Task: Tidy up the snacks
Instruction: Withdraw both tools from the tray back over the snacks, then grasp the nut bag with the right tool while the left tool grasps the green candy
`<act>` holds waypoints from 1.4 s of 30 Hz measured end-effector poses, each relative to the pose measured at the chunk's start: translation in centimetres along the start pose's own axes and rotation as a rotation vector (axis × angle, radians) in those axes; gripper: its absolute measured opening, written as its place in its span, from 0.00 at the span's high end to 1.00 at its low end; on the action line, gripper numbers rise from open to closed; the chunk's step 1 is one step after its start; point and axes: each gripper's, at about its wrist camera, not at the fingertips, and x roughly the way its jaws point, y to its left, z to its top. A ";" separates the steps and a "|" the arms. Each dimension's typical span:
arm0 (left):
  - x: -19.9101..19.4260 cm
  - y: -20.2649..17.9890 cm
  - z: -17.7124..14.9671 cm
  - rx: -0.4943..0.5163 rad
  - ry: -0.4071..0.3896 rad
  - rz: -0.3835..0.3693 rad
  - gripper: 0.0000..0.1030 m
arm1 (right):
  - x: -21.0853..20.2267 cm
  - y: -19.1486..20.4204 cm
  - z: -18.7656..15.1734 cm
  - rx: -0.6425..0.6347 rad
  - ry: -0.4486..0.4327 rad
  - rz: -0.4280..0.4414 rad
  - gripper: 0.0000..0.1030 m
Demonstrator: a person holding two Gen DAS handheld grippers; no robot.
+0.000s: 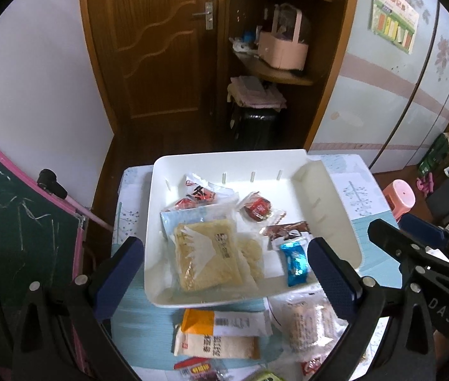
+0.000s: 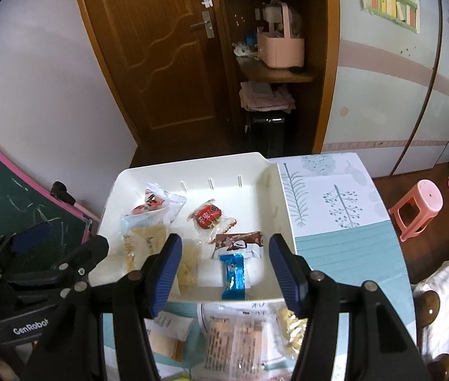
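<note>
snacks are going into the white tray [image 1: 329, 190]
both your left gripper [image 1: 224, 273] and right gripper [image 2: 224, 270] are spread wide and hold nothing (the tray is partly full). next, i think you pick the orange pack [image 1: 224, 320] by the tray's near edge on the table [image 1: 367, 231].

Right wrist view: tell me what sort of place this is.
Probably a lived-in room at home, perhaps a bedroom or a child's room. A wooden door stands beside corner shelves crowded with household bits, a chalkboard leans at the left, and a small pink stool sits on the wood floor.
</note>
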 end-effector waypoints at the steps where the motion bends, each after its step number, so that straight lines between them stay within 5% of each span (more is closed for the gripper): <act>1: -0.7 -0.2 -0.2 0.000 -0.009 -0.001 0.00 | -0.7 0.0 -0.2 -0.003 -0.007 0.001 0.44; 12: -7.6 -3.8 -4.5 0.043 -0.063 -0.013 0.00 | -7.3 -1.5 -3.5 -0.032 -0.059 0.002 0.44; 21: -9.4 -6.8 -9.3 0.054 -0.011 -0.066 0.00 | -9.8 -4.0 -7.7 -0.047 -0.036 -0.001 0.44; 27: -8.7 -7.4 -12.8 0.073 0.031 -0.055 0.01 | -9.4 -6.1 -10.8 -0.037 0.020 -0.011 0.44; 38: -2.6 -7.1 -19.8 0.147 0.249 -0.113 0.01 | -5.9 -8.9 -17.1 -0.018 0.162 -0.030 0.44; 42: 0.0 -6.9 -22.0 0.163 0.317 -0.177 0.10 | -4.0 -9.4 -18.9 -0.013 0.220 -0.035 0.44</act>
